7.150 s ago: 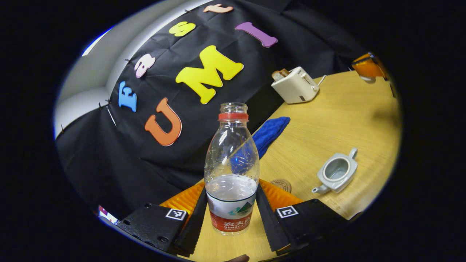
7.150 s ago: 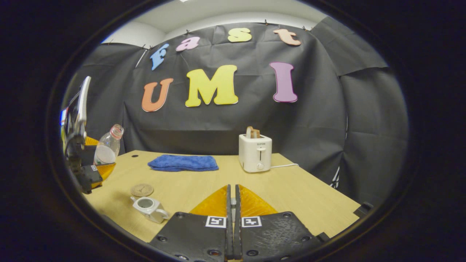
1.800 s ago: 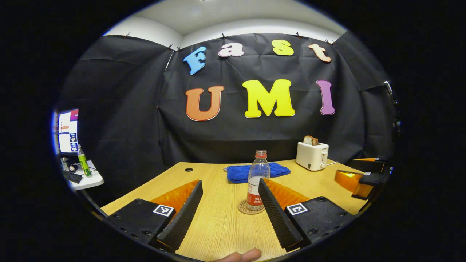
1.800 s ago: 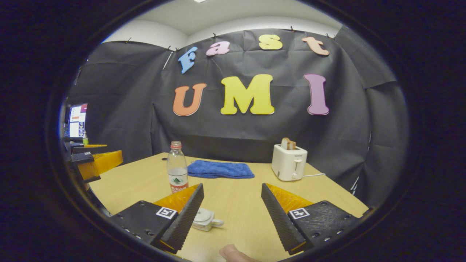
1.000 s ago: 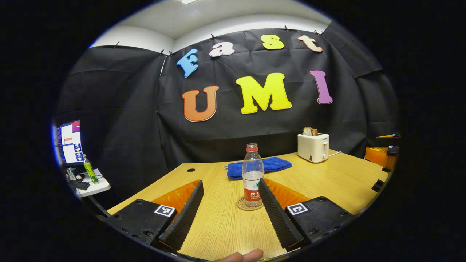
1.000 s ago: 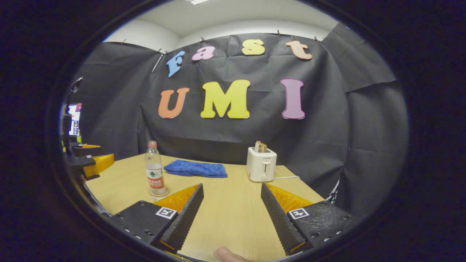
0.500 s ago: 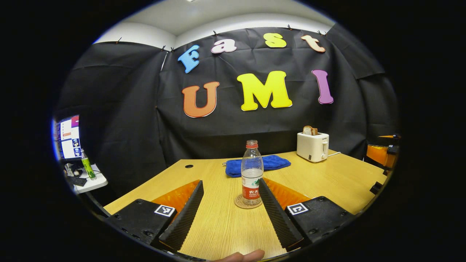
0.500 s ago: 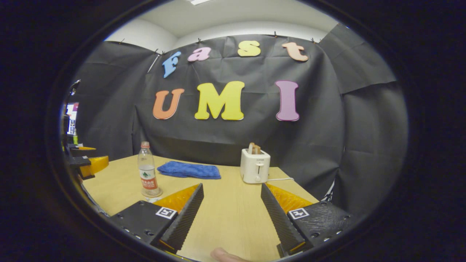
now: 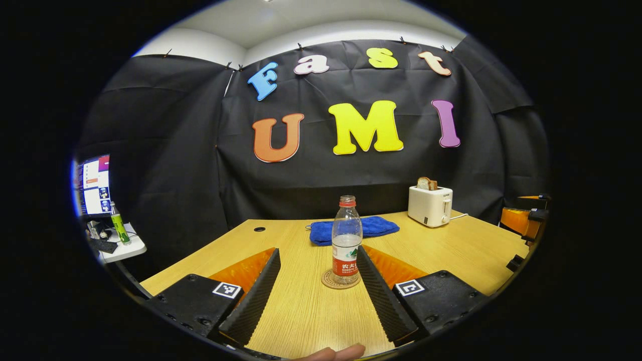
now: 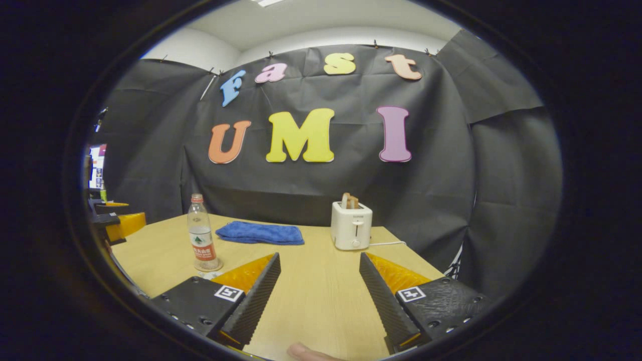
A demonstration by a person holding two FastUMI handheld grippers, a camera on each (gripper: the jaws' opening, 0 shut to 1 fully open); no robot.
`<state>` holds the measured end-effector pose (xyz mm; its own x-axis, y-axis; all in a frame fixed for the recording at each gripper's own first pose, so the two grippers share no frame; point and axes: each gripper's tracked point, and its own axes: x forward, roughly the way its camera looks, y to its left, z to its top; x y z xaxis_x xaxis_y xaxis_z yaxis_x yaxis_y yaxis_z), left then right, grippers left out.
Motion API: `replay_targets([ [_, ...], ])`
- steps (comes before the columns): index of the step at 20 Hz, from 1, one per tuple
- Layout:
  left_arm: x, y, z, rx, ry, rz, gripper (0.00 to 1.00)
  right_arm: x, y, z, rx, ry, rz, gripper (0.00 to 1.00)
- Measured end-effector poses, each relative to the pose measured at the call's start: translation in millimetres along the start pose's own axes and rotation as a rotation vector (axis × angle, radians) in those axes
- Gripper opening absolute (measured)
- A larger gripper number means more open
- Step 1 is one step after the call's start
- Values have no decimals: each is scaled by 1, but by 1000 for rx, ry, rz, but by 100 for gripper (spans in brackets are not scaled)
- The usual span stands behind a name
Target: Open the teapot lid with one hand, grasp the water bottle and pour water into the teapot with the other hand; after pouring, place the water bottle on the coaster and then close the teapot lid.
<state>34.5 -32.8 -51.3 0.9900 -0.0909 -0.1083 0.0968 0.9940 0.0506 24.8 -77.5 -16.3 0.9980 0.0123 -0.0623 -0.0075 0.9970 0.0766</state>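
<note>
The water bottle (image 9: 346,239) was clear plastic with a red neck ring and a label banded white above red, bearing a small green motif. The coaster (image 9: 328,281) beneath it was brown with a darker rim. The counter (image 9: 466,250) showed light yellow-tan wood grain. The folded towel (image 9: 373,226) was deep blue. The toaster (image 9: 429,205) was off-white, and the bread slice (image 9: 425,182) standing in its slot was brown-crusted. A bottle (image 9: 118,228) on the side shelf was bright green.

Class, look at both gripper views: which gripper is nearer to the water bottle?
Left. The left gripper faces the water bottle just beyond its open fingers; the right gripper sits farther back, off to the bottle's right.
</note>
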Motion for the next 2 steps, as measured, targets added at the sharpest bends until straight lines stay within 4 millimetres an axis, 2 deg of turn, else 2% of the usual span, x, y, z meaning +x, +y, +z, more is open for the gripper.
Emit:
replay_targets([
  [2,1,-3,0,6,-2,-5,95,1,2,0,-6,1,4,97],
])
